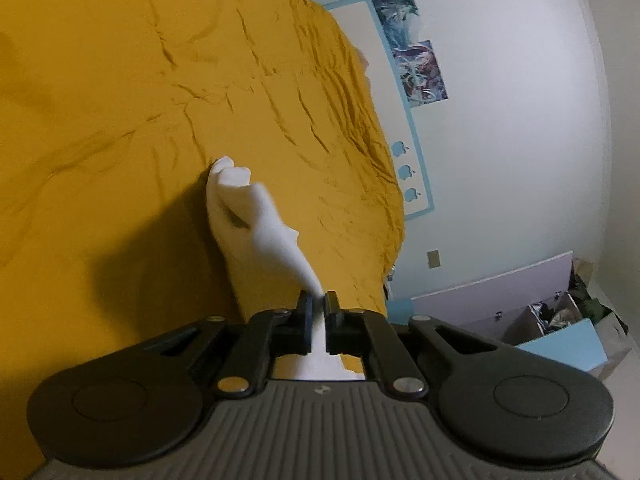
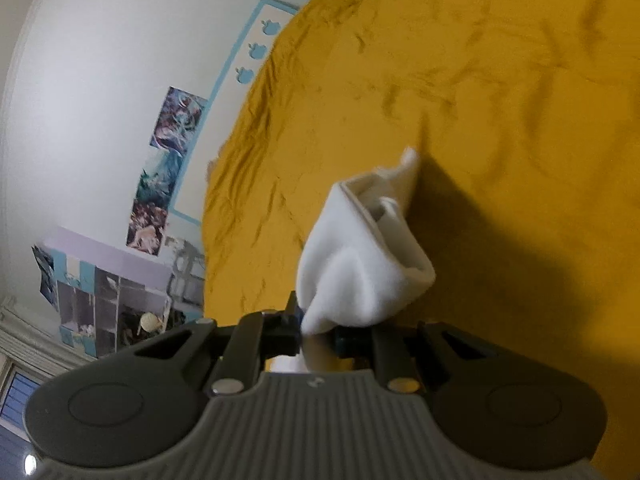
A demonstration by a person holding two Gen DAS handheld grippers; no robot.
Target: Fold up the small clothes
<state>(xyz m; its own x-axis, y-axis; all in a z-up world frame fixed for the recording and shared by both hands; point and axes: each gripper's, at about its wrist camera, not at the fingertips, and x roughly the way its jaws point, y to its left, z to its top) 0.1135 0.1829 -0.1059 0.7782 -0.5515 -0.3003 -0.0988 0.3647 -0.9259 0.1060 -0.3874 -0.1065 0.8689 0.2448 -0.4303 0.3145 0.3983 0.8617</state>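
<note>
Right gripper [image 2: 318, 330] pinches white cloth [image 2: 360, 264]

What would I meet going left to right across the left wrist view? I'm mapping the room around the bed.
Yellow bedspread → white sock clamped in the left gripper → posters on the wall → lilac cabinet → clutter at the far right.

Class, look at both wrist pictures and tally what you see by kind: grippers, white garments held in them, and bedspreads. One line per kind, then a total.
Grippers: 2, the left gripper and the right gripper, each shut on white cloth.
White garments: 1 white sock in each view; whether they are the same piece cannot be told.
Bedspreads: 1 yellow bedspread.
Total: 4 or 5.
</note>
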